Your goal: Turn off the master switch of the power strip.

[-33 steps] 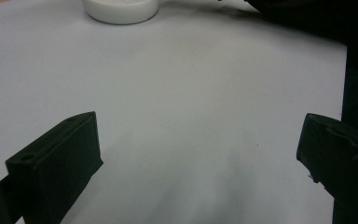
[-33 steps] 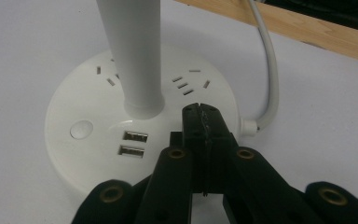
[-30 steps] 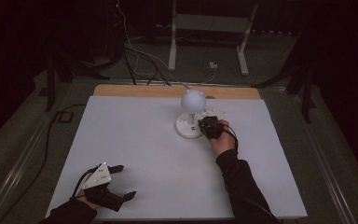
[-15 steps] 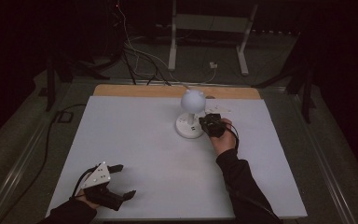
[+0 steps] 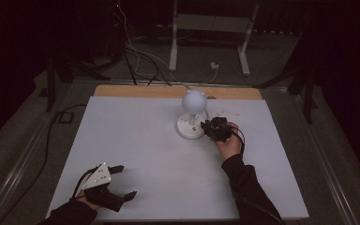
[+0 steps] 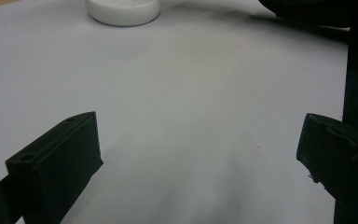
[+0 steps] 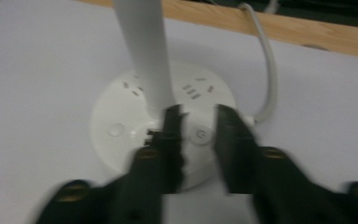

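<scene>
While the white table is carrying a white lamp toward its far edge, the right gripper is hovering over the lamp's round base, fingers slightly parted around a small button, and the left gripper is resting at the near left, fingers spread wide.
</scene>
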Available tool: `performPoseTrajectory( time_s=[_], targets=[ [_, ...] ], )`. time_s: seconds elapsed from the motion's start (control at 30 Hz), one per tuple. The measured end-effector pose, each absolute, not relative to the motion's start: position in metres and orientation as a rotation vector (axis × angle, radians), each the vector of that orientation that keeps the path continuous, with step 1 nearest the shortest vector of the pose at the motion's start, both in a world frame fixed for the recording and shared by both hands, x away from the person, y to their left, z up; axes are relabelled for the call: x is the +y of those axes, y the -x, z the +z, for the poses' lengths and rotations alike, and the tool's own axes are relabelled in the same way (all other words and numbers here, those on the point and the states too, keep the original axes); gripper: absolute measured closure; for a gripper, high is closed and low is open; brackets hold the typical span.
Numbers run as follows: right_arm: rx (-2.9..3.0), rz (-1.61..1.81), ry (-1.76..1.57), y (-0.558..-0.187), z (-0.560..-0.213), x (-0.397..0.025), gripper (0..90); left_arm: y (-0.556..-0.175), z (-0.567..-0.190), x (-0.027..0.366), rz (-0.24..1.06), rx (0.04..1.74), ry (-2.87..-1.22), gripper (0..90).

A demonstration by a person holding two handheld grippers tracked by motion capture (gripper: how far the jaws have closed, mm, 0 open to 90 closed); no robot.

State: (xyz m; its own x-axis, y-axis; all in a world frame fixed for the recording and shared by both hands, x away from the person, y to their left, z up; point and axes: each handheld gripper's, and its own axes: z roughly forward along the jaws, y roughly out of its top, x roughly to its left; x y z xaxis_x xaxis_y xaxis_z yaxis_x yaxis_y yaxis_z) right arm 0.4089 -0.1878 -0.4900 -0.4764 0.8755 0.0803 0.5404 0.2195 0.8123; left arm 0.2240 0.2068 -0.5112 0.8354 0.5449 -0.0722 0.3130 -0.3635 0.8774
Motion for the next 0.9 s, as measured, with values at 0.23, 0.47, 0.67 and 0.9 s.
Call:
performPoseTrajectory(
  time_s=[0.23, 0.47, 0.67, 0.9],
  targets=[
    [2.163, 1.226, -1.274, -0.403, -0.489, -0.188, 20.6, -0.224, -0.511, 0.207, 0.283, 0.637, -1.976, 0.3],
    [2.231, 1.309, -1.246, -0.398, -0.488, -0.189, 9.9, -0.224, -0.511, 0.207, 0.282, 0.638, -1.973, 0.3],
    [2.271, 1.357, -1.139, -0.393, -0.485, -0.184, 0.8, -0.224, -0.511, 0.207, 0.282, 0.639, -1.974, 0.3],
    [2.238, 1.386, -1.094, -0.385, -0.478, -0.188, 0.8, -0.224, -0.511, 0.208, 0.283, 0.639, -1.971, 0.3]
  ],
)
